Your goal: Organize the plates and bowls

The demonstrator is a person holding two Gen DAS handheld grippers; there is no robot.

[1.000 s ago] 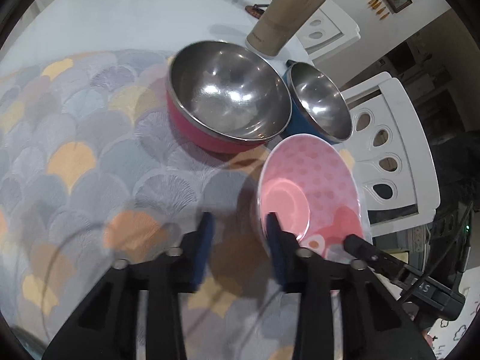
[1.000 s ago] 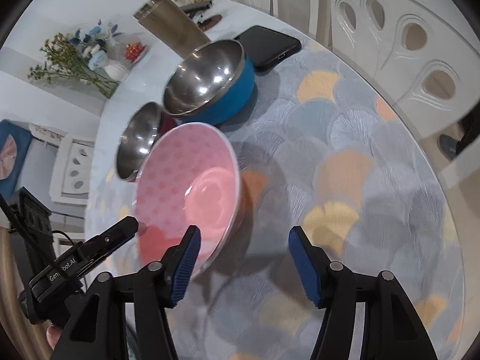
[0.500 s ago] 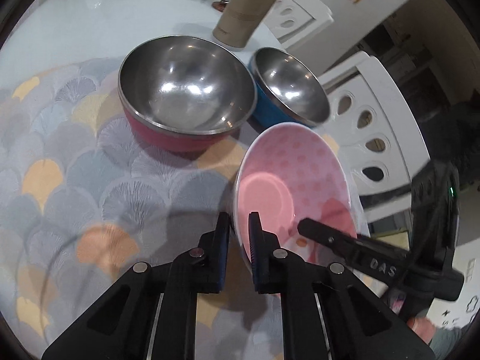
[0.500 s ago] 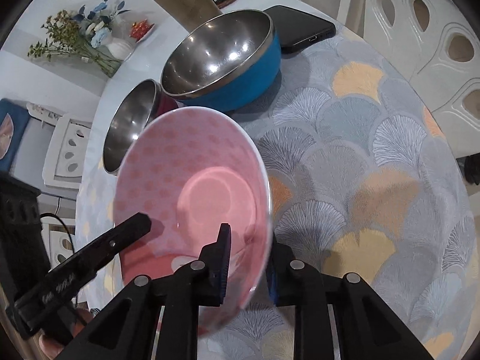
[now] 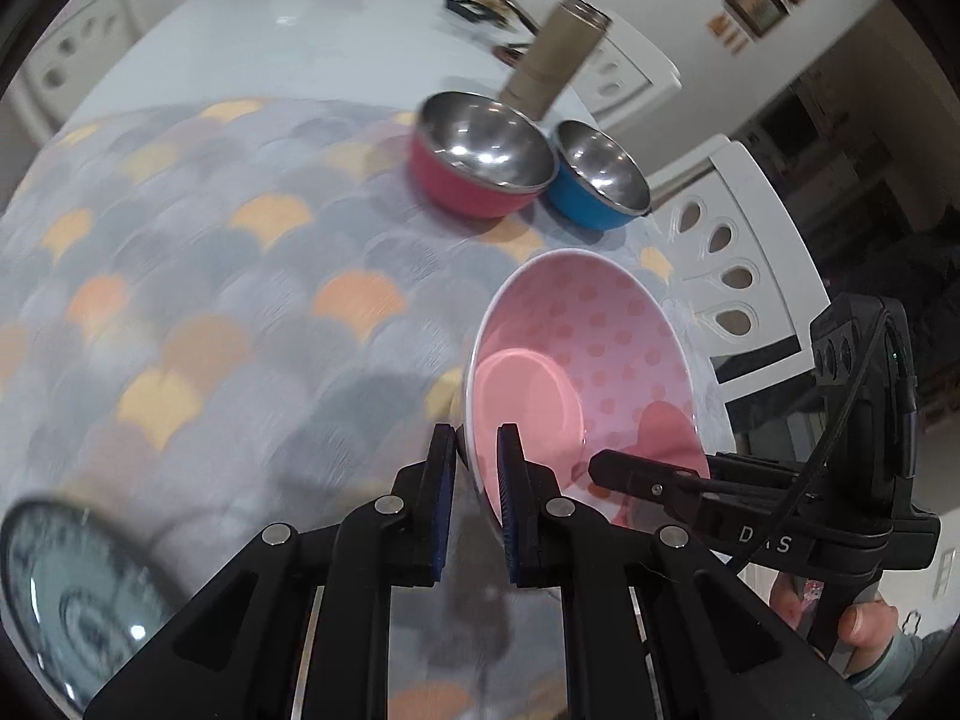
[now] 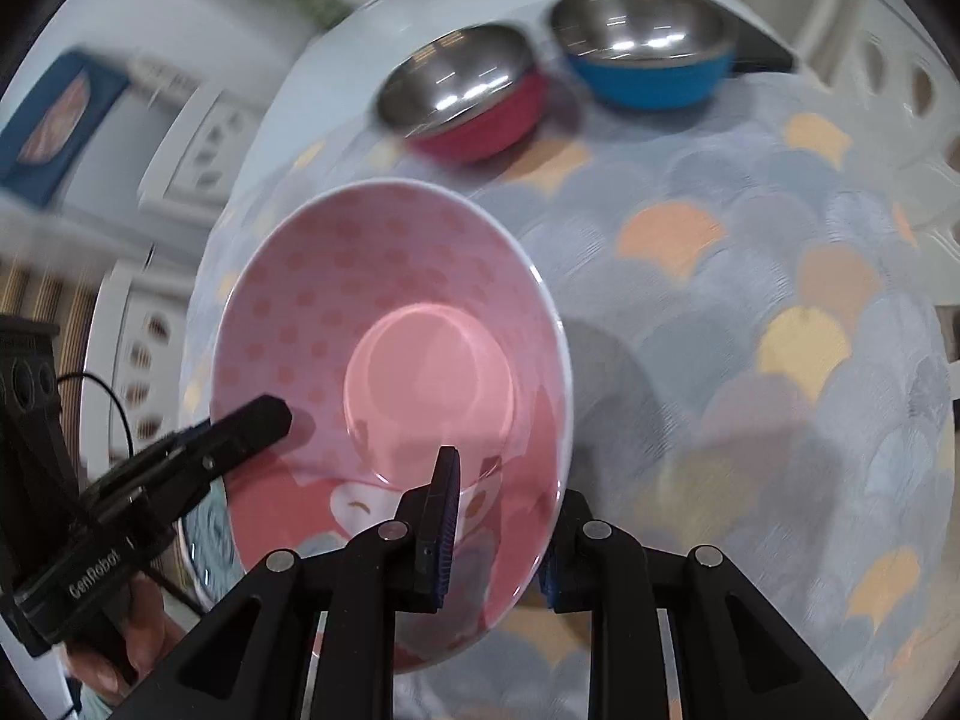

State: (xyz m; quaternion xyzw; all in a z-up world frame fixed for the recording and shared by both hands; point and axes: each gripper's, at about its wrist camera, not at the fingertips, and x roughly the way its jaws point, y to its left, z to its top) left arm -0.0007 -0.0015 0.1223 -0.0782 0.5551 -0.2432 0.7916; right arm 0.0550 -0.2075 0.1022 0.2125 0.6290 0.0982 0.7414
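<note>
Left wrist view: the left claw (image 5: pixel 477 480) is clamped on the near rim of the pink bowl (image 5: pixel 594 372), one blue pad outside the wall and one inside. The bowl is tilted, its dotted inside facing the camera, and it hangs above the scallop-patterned surface (image 5: pixel 210 300) near the surface's right edge. The right claw (image 5: pixel 606 471) comes in from the right, and one dark finger lies over the inside of the bowl's lower wall; the hand (image 5: pixel 864 624) that carries it shows at the lower right. Farther back on the surface stand the red bowl (image 5: pixel 480 162) and the blue bowl (image 5: pixel 600 180), both steel-lined, just beside each other — whether they touch I cannot tell. Behind them stands a tan tumbler (image 5: pixel 555 54). A grey patterned plate (image 5: pixel 66 600) lies blurred at the lower left corner. A white chair (image 5: pixel 738 252) stands beyond the surface's edge.

Right wrist view: the right claw (image 6: pixel 501 534) is likewise closed on the pink bowl (image 6: pixel 390 336), gripping the near rim with one pad inside and the other behind the outer wall. The left claw (image 6: pixel 258 420) reaches in from the left over the opposite part of the rim — so both claws hold the same bowl, clear of the surface (image 6: pixel 750 300). The red bowl (image 6: pixel 462 90) and blue bowl (image 6: pixel 648 42) sit at the far side.
</note>
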